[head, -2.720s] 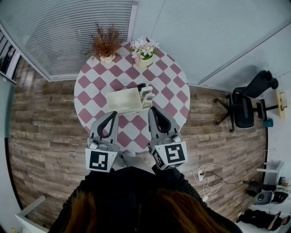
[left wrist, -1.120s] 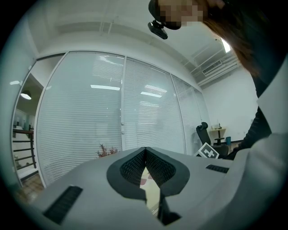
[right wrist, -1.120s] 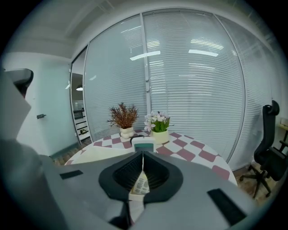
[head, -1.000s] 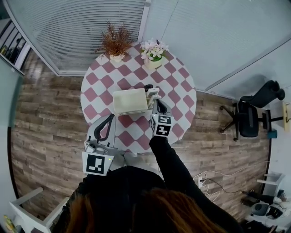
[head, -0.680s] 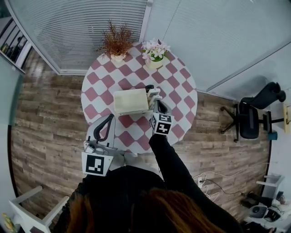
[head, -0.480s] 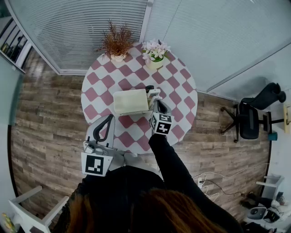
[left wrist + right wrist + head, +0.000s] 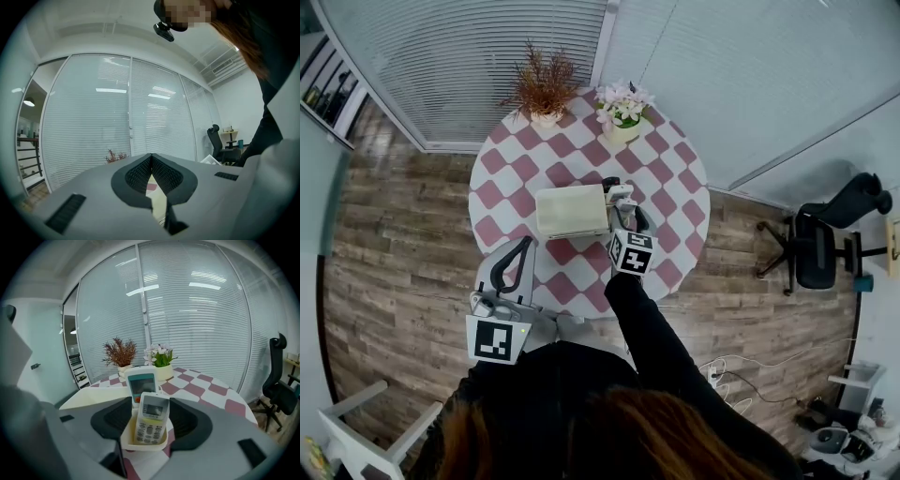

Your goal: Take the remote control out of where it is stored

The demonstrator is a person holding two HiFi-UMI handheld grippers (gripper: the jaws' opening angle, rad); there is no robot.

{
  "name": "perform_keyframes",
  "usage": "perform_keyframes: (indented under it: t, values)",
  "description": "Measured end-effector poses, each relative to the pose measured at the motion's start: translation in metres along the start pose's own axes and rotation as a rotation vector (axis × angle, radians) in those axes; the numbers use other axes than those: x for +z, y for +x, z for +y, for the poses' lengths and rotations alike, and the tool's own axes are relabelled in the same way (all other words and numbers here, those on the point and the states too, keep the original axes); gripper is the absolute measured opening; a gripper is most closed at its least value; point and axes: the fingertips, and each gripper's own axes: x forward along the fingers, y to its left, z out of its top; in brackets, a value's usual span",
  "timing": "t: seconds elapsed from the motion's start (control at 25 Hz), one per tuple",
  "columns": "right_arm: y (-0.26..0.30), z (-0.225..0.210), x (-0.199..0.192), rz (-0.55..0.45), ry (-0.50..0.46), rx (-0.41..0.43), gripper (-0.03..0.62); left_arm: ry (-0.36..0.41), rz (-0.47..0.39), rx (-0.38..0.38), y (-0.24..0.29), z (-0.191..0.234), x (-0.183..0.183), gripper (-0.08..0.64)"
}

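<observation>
right tool (image 7: 151, 404) just opened around remote control (image 7: 150, 425)

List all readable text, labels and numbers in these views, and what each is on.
No text reads clearly.
Front remote control: button labels too small to read.
Rear remote control: nothing legible on screen or buttons.
Left marker cube and right marker cube: square patterns only, no words.
</observation>
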Motion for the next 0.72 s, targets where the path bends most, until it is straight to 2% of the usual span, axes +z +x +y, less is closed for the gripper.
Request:
perform_keyframes:
  t: [0.16, 0.4, 0.72]
  values:
    - [0.006, 0.000, -0.003, 0.011, 0.032, 0.004, 0.264, 0.002, 0.003, 0.007, 0.001, 0.003, -0.001, 0.006]
    - [0.010, -0.006, -0.017, 0.036, 0.094, -0.009, 0.267, 0.001, 0.008, 0.021, -0.001, 0.007, -0.002, 0.006]
    - [0.018, -0.011, -0.026, 0.060, 0.106, -0.013, 0.265, 0.009, 0.011, 0.044, -0.001, 0.016, -0.004, 0.006]
